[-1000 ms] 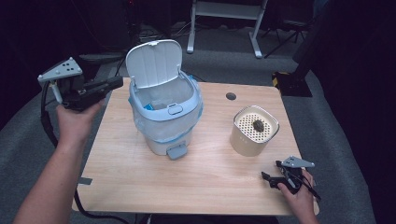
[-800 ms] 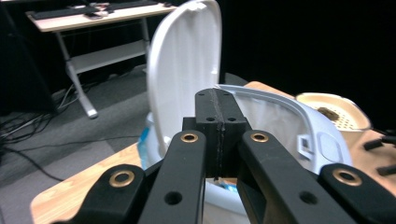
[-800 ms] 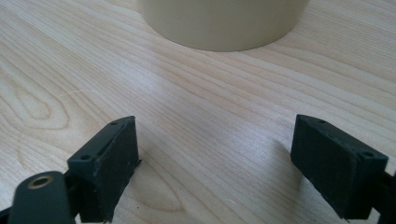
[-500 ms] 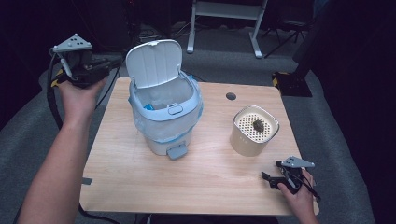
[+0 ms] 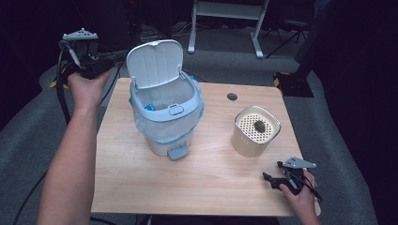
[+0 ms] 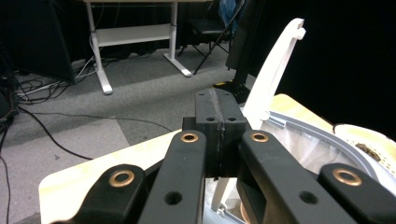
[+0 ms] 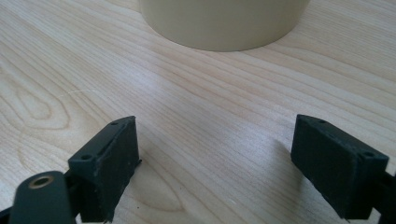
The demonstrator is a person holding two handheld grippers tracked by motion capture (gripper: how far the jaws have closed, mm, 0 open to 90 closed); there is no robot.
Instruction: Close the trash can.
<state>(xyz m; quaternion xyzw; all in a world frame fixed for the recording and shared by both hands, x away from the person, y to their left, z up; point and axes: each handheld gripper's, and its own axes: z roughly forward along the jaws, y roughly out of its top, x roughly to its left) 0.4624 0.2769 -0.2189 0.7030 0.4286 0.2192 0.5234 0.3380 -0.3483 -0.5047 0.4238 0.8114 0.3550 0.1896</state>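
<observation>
Beyond table's far left corner, left hand-held gripper (image 5: 110, 60) clenched, empty, just beside bin (image 5: 166, 115) open lid (image 5: 155, 63).

Lab (cables (image 6: 70, 116), desk frames (image 5: 227, 18))

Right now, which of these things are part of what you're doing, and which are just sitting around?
In the job:
- left gripper, shut, empty, beside the bin's raised lid
- white pedal bin with blue liner, open
- right gripper, open, resting on the wooden table

Just there:
- beige perforated-top canister with a dark lump on it
- white desk frame behind
</observation>
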